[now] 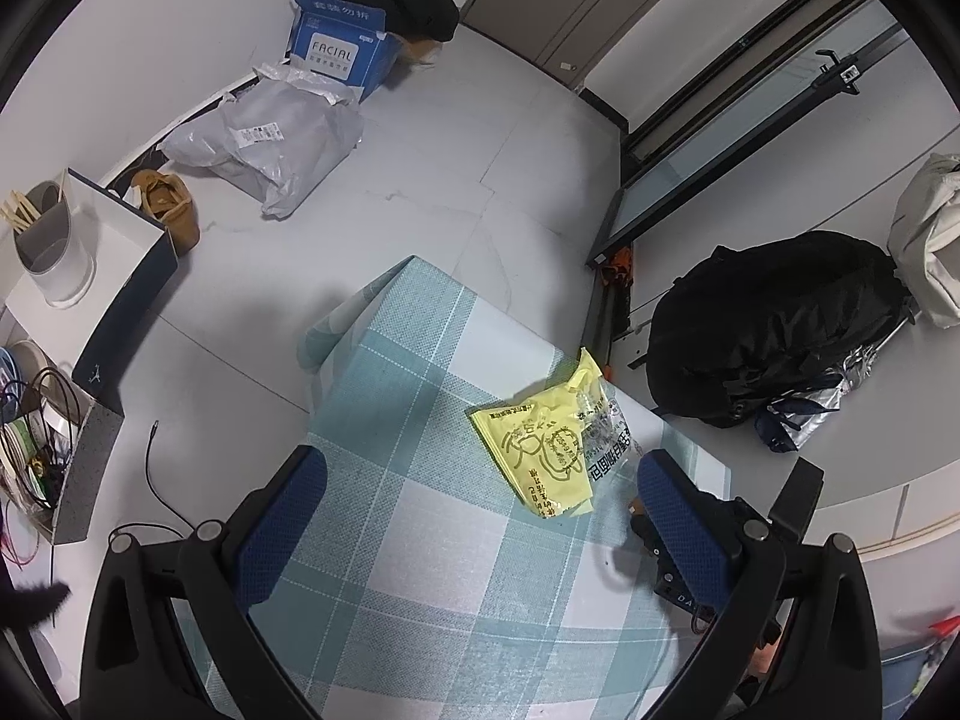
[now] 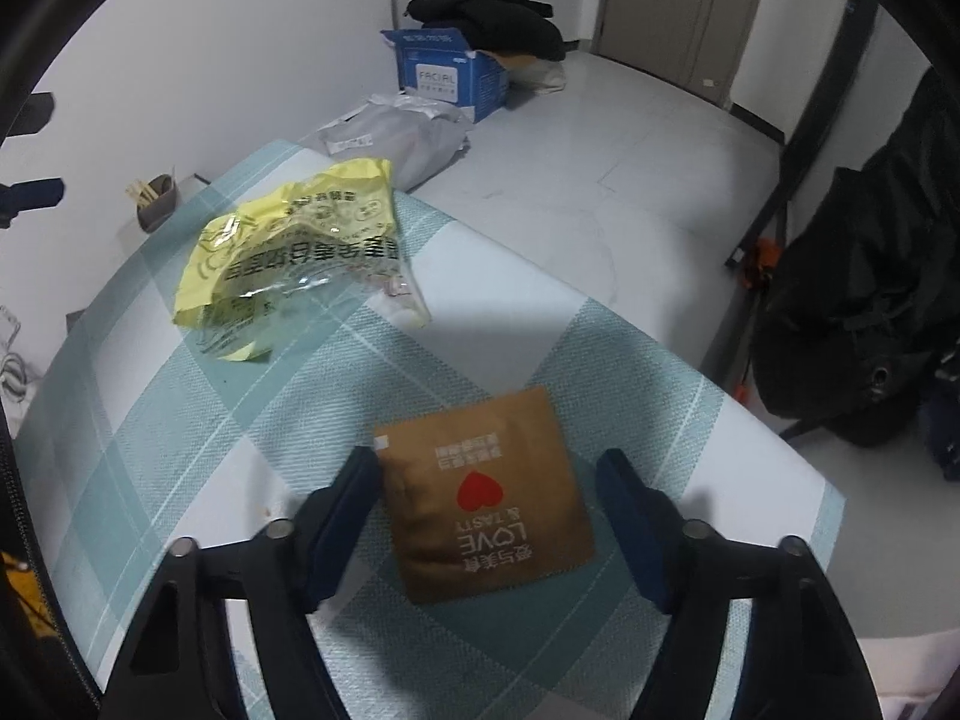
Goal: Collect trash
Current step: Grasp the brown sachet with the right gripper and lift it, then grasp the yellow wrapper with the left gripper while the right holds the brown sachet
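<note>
Trash first: your flat brown paper sachet with the red heart (image 2: 486, 501) lies on the teal-checked desk (image 2: 180, 420), between your right claw (image 2: 489, 516) pads, which stand apart without pinching it, probably lined up for a grab. Crumpled yellow plastic wrapper (image 1: 549, 450) sits farther back; your left claw (image 1: 480, 516) hangs released beside it.

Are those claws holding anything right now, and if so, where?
Nothing is held. The right claw stands open around the brown paper packet with a red heart, not pressing it. The left claw is open over the checked tablecloth.
</note>
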The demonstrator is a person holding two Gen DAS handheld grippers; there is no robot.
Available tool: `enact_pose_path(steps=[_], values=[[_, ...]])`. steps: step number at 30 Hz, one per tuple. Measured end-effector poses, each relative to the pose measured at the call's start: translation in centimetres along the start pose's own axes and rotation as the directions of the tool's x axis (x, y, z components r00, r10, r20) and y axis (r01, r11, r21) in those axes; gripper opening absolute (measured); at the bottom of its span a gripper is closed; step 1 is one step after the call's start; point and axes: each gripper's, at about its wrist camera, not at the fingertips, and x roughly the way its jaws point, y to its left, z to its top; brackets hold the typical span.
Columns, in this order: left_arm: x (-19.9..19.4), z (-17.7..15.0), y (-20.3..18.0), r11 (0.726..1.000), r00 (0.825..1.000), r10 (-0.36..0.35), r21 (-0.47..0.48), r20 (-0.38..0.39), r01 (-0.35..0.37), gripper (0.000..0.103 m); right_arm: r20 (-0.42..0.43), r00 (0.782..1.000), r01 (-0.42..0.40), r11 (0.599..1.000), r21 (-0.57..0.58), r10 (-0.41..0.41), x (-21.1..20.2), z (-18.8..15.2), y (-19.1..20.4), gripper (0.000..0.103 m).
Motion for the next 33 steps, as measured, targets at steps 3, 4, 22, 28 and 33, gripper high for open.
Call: enact_pose_path(steps=[3,4,22,28,33], values=[[0.2,-0.1,-0.3,1.000,1.000,-0.002,0.008,-0.006,0.002,0.102,-0.007,1.000,-0.008,1.000,-0.019,0.008,-0.1,0.1,0.4,0.058],[0.2,-0.1,-0.4,1.000,1.000,-0.001,0.011,-0.006,0.001,0.102,-0.008,1.000,-0.009,1.000,-0.021,0.009,-0.1,0.1,0.5,0.057],[0.8,0.1,-1.6,0.999,1.000,0.026,0.037,-0.003,-0.026,0.102,-0.006,1.000,-0.016,0.999,-0.029,0.016,-0.6,-0.9,2.6,0.042],[1.8,0.9,-3.0,0.985,0.996,0.086,0.146,0.025,-0.089,0.102,0.008,0.997,-0.074,0.995,0.061,0.073,-1.9,-1.7,1.5,0.042],[3.8,0.7,-4.0,0.971,0.996,0.094,0.219,-0.006,-0.090,0.102,0.071,0.990,-0.132,0.981,0.140,0.123,-4.2,-2.1,0.2,0.042]])
